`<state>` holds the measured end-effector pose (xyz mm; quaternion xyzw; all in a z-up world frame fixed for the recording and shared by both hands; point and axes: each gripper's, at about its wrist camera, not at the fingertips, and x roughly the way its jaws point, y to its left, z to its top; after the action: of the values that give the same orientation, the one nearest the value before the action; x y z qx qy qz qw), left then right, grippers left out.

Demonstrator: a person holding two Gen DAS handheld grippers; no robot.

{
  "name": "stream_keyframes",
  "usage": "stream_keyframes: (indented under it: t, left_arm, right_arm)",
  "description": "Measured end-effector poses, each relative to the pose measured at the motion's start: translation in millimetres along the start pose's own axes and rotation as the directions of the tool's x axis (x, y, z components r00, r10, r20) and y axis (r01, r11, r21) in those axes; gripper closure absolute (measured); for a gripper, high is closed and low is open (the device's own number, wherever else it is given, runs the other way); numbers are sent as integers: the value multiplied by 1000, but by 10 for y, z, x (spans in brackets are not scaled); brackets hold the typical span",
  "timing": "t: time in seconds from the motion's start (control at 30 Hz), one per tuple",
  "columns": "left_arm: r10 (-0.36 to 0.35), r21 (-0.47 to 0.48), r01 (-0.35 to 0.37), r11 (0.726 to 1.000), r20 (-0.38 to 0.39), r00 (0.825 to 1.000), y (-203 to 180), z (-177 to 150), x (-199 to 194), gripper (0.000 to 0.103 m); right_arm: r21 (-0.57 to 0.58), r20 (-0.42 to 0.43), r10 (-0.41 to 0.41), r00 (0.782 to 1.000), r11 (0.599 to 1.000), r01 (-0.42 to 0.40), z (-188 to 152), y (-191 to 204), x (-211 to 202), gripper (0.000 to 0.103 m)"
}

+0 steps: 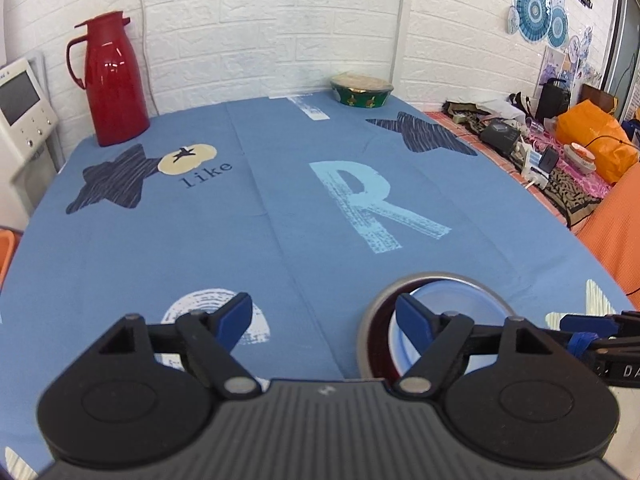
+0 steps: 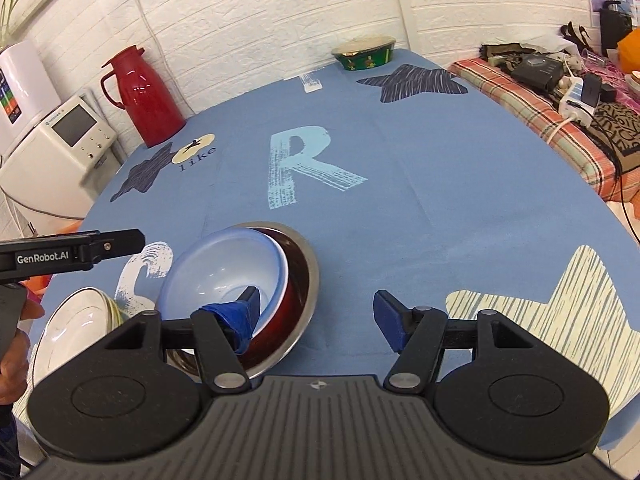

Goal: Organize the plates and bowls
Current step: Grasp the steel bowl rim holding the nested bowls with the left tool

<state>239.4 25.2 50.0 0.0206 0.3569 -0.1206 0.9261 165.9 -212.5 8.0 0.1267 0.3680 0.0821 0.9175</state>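
Two tools hover with fingers spread wide, holding nothing: the left tool (image 1: 322, 322) and the right tool (image 2: 316, 316). Near the right tool, a pale blue bowl (image 2: 224, 268) sits tilted inside a steel bowl (image 2: 304, 276) on the table (image 2: 400, 200), just beside a white plate (image 2: 76, 316).

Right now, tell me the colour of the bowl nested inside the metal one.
Pale blue bowl; clearest in the right wrist view.
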Motion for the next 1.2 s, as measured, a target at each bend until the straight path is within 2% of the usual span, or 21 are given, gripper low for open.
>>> stream_keyframes:
  t: [0.13, 0.33, 0.47, 0.63, 0.8, 1.03, 1.2]
  left_arm:
    - [-13, 10, 13, 1000, -47, 999, 132, 2, 89, 24]
    - [-144, -34, 140, 990, -184, 972, 410, 52, 262, 24]
    - [-166, -34, 162, 986, -215, 963, 474, 65, 301, 24]
    - [-225, -90, 209, 974, -245, 943, 497, 33, 382, 23]
    - [-233, -72, 221, 973, -291, 928, 423, -19, 501, 23]
    - [-218, -64, 209, 976, -317, 923, 359, -50, 687, 22]
    - [-214, -62, 205, 977, -329, 920, 316, -92, 772, 22]
  right_arm:
    - [14, -24, -2, 1000, 1000, 2, -13, -34, 74, 54]
    - [43, -29, 8, 1000, 999, -7, 2, -97, 107, 53]
    - [51, -28, 4, 1000, 999, -3, 5, -122, 103, 53]
    - [60, -23, 2, 1000, 998, 0, 19, -160, 79, 53]
    - [40, -31, -6, 999, 999, 7, 4, -155, 25, 53]
    - [48, -61, 2, 998, 999, 0, -27, -207, 24, 52]
    - [5, -100, 2, 995, 1000, -1, -7, -175, 92, 52]
